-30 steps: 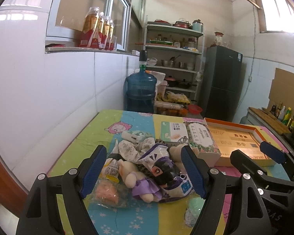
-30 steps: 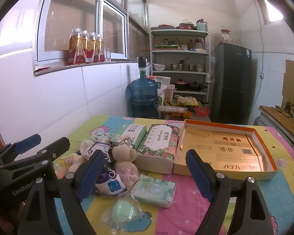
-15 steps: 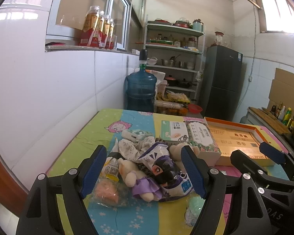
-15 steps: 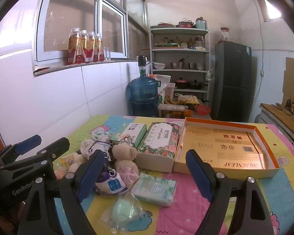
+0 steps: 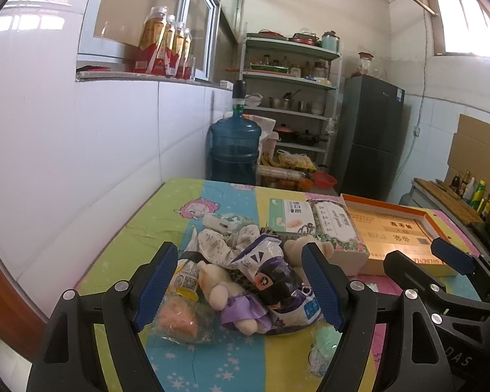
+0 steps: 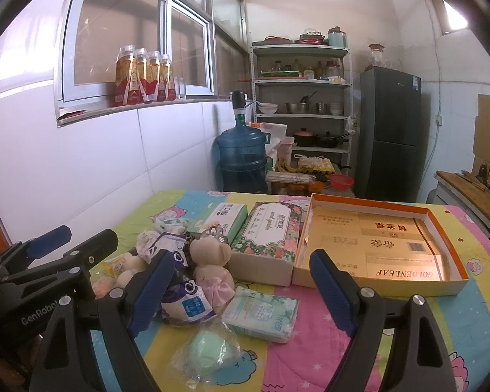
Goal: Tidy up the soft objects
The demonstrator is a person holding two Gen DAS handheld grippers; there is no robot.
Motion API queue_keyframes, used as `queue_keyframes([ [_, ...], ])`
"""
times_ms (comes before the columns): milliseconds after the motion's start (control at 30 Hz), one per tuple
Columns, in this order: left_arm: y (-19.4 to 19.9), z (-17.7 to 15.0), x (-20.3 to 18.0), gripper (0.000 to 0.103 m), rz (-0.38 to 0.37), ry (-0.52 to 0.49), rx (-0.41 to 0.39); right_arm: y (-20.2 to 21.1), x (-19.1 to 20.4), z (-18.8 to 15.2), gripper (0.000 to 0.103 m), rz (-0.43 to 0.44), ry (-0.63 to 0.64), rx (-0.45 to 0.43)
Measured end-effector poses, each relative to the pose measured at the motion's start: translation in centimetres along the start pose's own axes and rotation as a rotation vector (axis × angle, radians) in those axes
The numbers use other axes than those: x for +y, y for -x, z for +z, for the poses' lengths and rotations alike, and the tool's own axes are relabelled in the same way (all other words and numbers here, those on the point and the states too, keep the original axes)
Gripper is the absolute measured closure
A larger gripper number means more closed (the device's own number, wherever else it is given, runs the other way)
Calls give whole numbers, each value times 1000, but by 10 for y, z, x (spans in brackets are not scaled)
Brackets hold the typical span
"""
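Fingers, left gripper [image 5: 238, 285]: spread wide, holding nothing, low in the frame over the near side of the heap.
Fingers, right gripper [image 6: 241, 289]: spread wide and empty, lower middle of its frame.
Hard to make out: the heap of soft toys [image 5: 245, 274] is tangled; the pieces underneath are covered by a white and purple packet [image 5: 271, 271], and the lowest layer cannot be told apart.
Cut off: the green ball in a clear bag [image 6: 209, 346] shows only partly in the left view, behind the right-hand finger.
Between left fingers: a cream doll in a purple skirt [image 5: 235, 300] and an orange item in a clear bag [image 5: 179, 320], not touched.
Between right fingers: a tissue pack [image 6: 261, 313] and a tan bear [image 6: 212, 264], apart from both blue pads.
Right of frame: an open orange-rimmed box [image 6: 441, 222] on the table [image 6: 473, 326], beside a floral box [image 6: 271, 232].
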State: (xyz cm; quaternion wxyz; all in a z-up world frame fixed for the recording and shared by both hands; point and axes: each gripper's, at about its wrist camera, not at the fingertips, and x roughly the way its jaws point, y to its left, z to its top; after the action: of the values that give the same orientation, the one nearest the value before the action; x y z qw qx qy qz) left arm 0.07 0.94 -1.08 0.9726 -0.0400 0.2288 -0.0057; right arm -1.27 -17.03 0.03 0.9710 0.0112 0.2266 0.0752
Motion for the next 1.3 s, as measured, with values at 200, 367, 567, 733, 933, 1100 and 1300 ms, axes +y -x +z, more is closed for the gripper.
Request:
queue_keyframes([
  [200, 0, 0, 0, 23, 1, 1, 2, -1, 0, -1, 18, 4, -2, 5],
  [367, -3, -3, 2, 23, 1, 3, 9, -3, 2, -2, 18, 7, -1, 12],
  [567, -5, -3, 5, 23, 4, 8, 17, -7, 0, -5, 18, 8, -6, 23],
  [733, -7, -10, 13, 23, 21, 2, 25, -12, -3, -10, 17, 16, -6, 44],
  [933, -14, -26, 31, 23, 26, 7, 62, -27, -2, -25, 17, 72, -6, 115],
  [1100, -18, -38, 53, 23, 18, 42, 75, -38, 8, -31, 18, 135, 12, 152],
  [1300, -33, -42, 70, 23, 14, 53, 97, -47, 17, -31, 18, 173, 31, 163],
])
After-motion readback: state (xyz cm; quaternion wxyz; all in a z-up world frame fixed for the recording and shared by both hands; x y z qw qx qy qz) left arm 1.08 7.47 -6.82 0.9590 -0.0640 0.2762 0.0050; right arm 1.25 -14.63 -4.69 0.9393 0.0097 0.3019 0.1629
